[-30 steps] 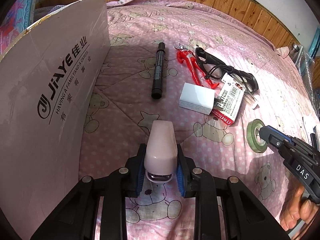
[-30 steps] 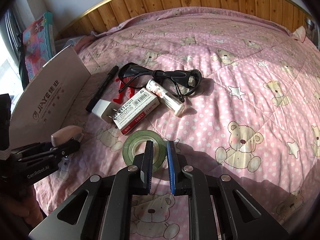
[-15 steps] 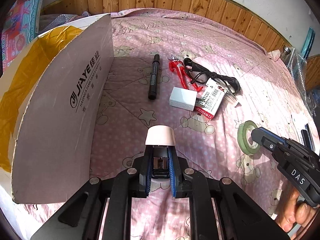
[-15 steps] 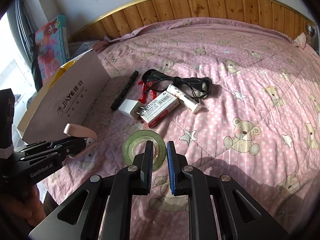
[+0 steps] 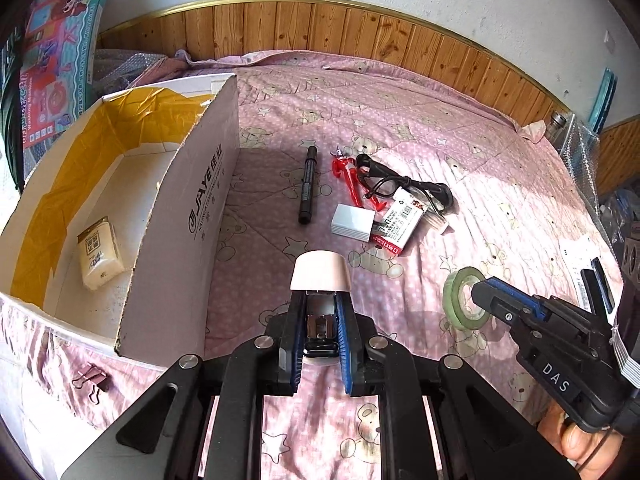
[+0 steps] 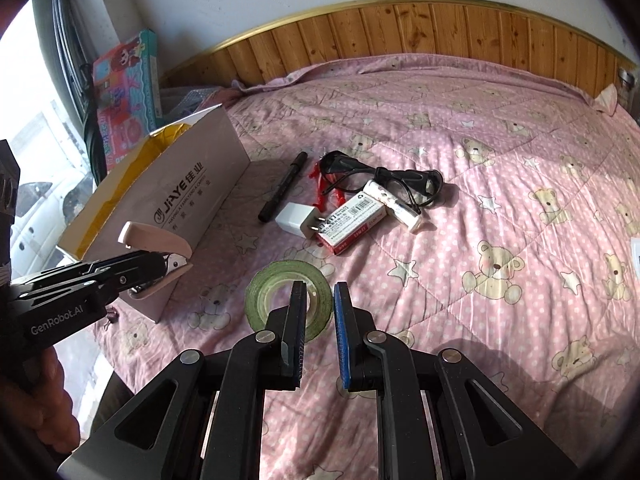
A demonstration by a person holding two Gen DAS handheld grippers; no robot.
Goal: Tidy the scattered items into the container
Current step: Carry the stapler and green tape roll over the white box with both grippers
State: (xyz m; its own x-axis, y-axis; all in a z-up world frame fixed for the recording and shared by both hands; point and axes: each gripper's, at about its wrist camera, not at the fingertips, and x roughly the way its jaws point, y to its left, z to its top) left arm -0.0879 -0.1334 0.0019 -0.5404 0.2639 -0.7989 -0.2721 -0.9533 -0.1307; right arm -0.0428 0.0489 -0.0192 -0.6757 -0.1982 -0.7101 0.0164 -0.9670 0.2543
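Left gripper (image 5: 319, 312) clamped on the pink stapler (image 5: 320, 276), raised higher than a second ago, beside the cardboard box (image 5: 188, 216) wall, now showing the tissue pack (image 5: 100, 252) inside. Right gripper (image 6: 320, 300) slightly parted, empty, over the green tape roll (image 6: 276, 280), lifted since before. Beyond, on the pink quilt (image 6: 500, 184): white charger (image 6: 294, 218), black marker (image 6: 282, 192).

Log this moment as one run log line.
left gripper: shut on pink stapler, beside cardboard box | right gripper: open over green tape roll | box holds tissue pack
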